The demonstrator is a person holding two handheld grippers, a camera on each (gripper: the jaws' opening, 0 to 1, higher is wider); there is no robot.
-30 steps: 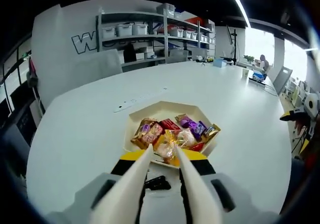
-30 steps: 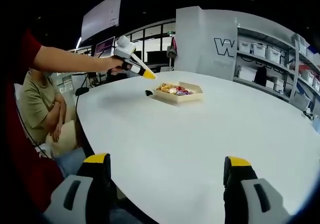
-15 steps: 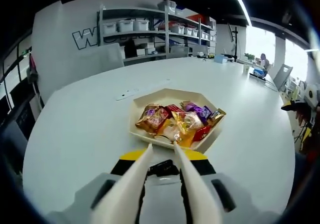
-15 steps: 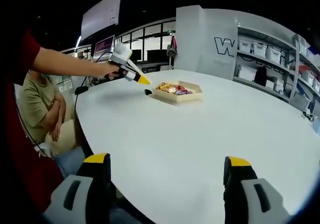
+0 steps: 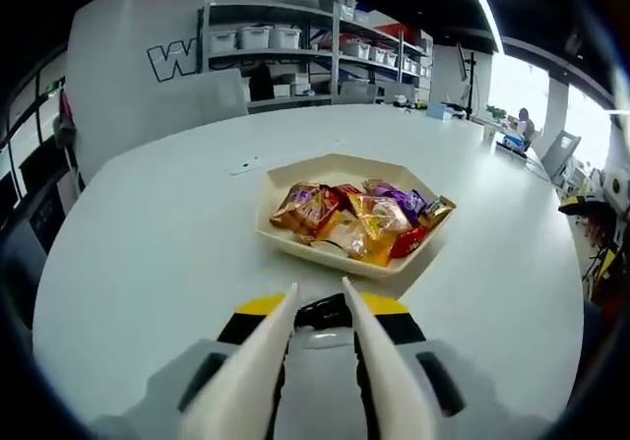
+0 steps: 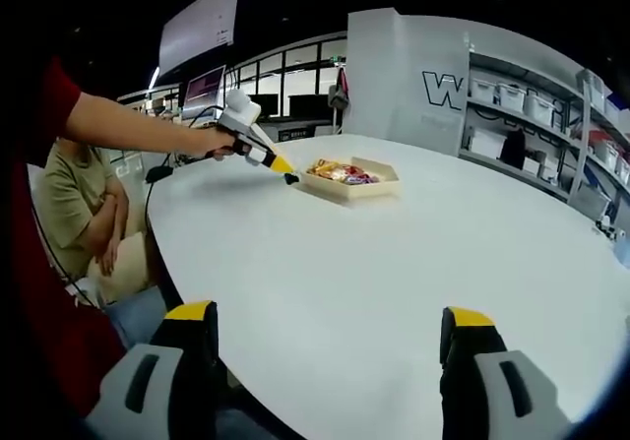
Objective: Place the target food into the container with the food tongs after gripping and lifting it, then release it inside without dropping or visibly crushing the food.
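left gripper (image 5: pixel 317 297) tongs slightly parted, empty | tray (image 5: pixel 285 243) snacks (image 5: pixel 354 219) | right gripper (image 6: pixel 330 327) agape

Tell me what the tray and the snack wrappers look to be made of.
Tray: likely matte paperboard or thin wood, judging by its pale beige, folded-looking angled walls. Snack wrappers: probably glossy foil or plastic film, going by the crinkles and bright highlights.

A smooth, matt white table (image 5: pixel 148 253) is seen. Near its edge, a pale tray (image 5: pixel 340 169) that looks like cardboard is filled with glossy, crinkled foil wrappers (image 5: pixel 359 219). Matt cream plastic is shown by the tongs (image 5: pixel 317 307).
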